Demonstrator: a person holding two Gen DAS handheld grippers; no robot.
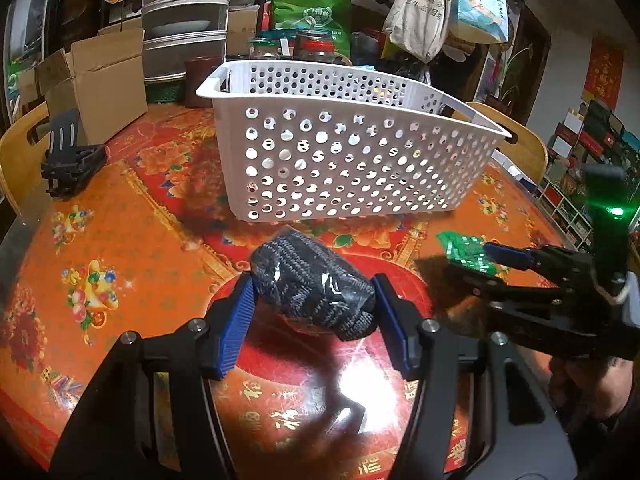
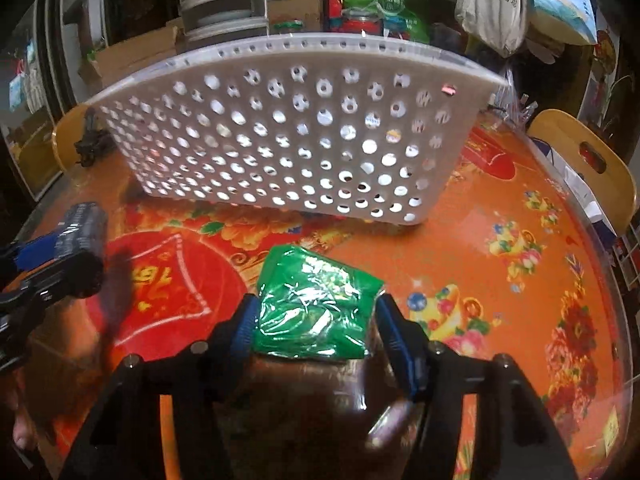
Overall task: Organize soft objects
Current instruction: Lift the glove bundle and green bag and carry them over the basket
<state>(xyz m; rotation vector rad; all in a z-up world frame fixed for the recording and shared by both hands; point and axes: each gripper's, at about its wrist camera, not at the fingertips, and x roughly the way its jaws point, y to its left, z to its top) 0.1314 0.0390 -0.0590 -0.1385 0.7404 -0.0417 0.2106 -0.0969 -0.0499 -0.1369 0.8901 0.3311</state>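
Observation:
A dark grey knitted bundle (image 1: 316, 288) wrapped in clear plastic sits between the blue pads of my left gripper (image 1: 312, 294), which is shut on it just above the table. My right gripper (image 2: 316, 310) is shut on a green soft packet (image 2: 316, 304) in shiny plastic, both pads against its sides. From the left wrist view that packet (image 1: 466, 250) hangs at the right, in the right gripper (image 1: 490, 260). The white perforated basket (image 1: 340, 160) stands behind both items, its holed wall (image 2: 280, 128) close in front of the right gripper. The left gripper (image 2: 60, 240) shows at the far left.
The round table (image 1: 120, 260) has a red and orange floral cover. A cardboard box (image 1: 100, 84) and a black folding stand (image 1: 68, 160) sit at the back left. Jars (image 1: 312, 42) and bags crowd behind the basket. Wooden chair backs (image 2: 588, 160) ring the table edge.

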